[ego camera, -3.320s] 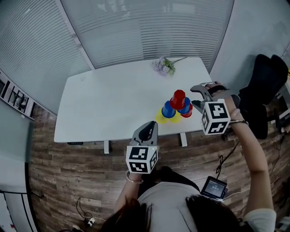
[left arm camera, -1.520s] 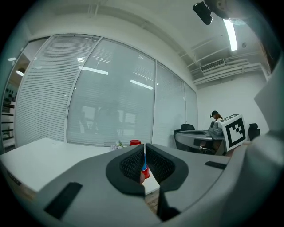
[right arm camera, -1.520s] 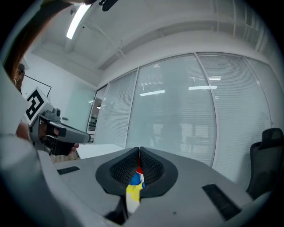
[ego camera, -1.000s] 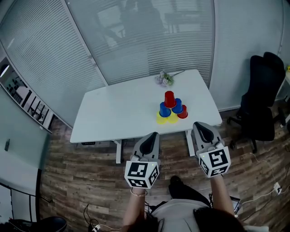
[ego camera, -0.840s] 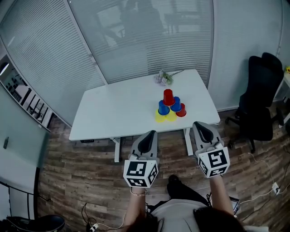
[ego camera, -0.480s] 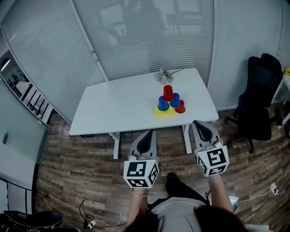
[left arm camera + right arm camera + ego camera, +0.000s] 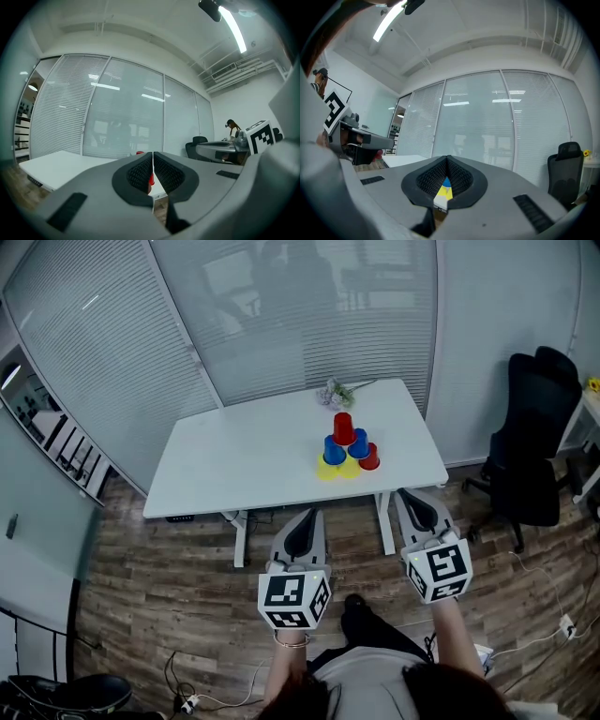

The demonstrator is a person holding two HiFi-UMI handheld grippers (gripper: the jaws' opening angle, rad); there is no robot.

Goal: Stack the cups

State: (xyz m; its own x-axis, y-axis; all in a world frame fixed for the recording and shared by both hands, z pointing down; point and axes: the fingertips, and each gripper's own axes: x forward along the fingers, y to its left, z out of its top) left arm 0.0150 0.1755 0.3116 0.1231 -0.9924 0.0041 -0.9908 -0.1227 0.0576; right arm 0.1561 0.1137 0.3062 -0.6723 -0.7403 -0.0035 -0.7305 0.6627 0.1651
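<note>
Over the brown wooden floor point(image 7: 187, 568), well short of the table, the left gripper point(image 7: 302, 523) is held level, its grey jaws pressed together on nothing. Further on, the white rectangular table point(image 7: 244, 456) carries the task's thing, a pyramid of plastic cups point(image 7: 345, 448). It is built near the front edge, towards the right, with two yellow cups and a red one at the base, two blue above and one red on top. Stacking is judged finished. A small bunch of pale flowers point(image 7: 335, 393) lies behind the pyramid. To the right, the right gripper point(image 7: 419, 502) is likewise closed and empty, and a black office chair point(image 7: 542, 442) stands beyond the table's end.

Risk is judged to lie with the table. A knock to its front edge or leg, or a gripper swung towards the cups, could topple the loosely balanced pyramid, whose base row sits close to the edge.

Only in the head view are the whole pyramid and its distance from both grippers given. In the gripper views the closed pads are confirmed, but the cups are shown merely as slivers: red past the left jaws, blue and yellow past the right.
</note>
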